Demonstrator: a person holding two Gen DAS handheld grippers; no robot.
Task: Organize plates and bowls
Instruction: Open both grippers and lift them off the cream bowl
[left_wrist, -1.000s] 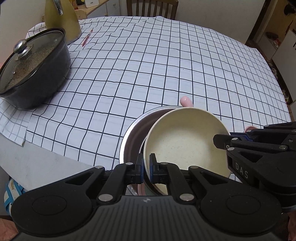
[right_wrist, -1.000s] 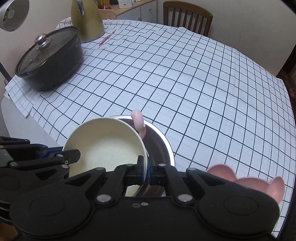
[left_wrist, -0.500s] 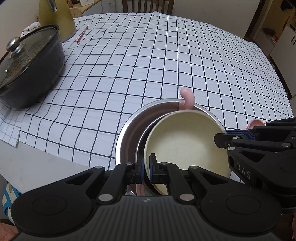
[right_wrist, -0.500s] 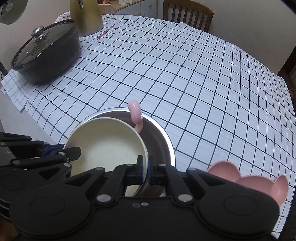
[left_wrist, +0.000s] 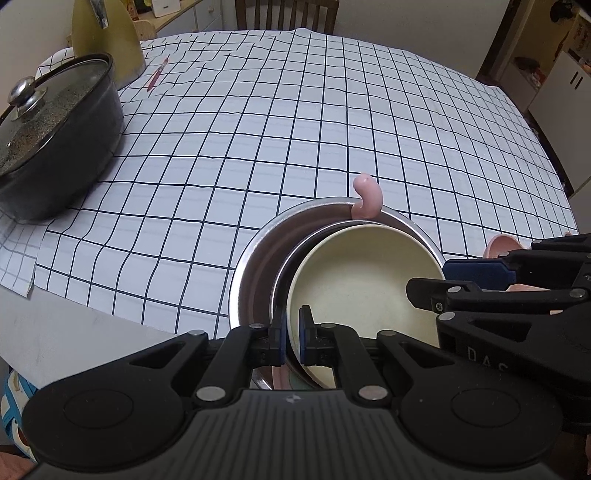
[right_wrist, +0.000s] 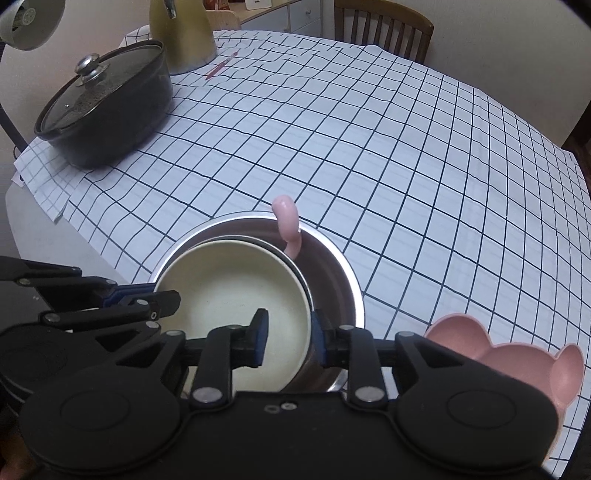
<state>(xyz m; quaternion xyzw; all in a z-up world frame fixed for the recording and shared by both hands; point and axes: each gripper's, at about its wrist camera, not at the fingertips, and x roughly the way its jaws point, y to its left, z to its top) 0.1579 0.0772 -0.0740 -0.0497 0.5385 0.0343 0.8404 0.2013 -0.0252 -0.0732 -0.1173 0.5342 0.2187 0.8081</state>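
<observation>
The cream bowl (right_wrist: 236, 299) is now sitting lower, nested inside the steel bowl (right_wrist: 332, 273), and the right gripper (right_wrist: 288, 341) has just been opening, its 2 jaws standing clear either side of the rim. The left gripper (left_wrist: 291, 341) is pinching the bowl's near rim, directly ahead of it. The pink dish (right_wrist: 517, 354) is lying nearer the right gripper.

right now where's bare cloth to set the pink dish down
Free: checked cloth between the black pot and the far chair. Crowded: near edge, with steel bowl, cream bowl, pink dish, both grippers.
</observation>
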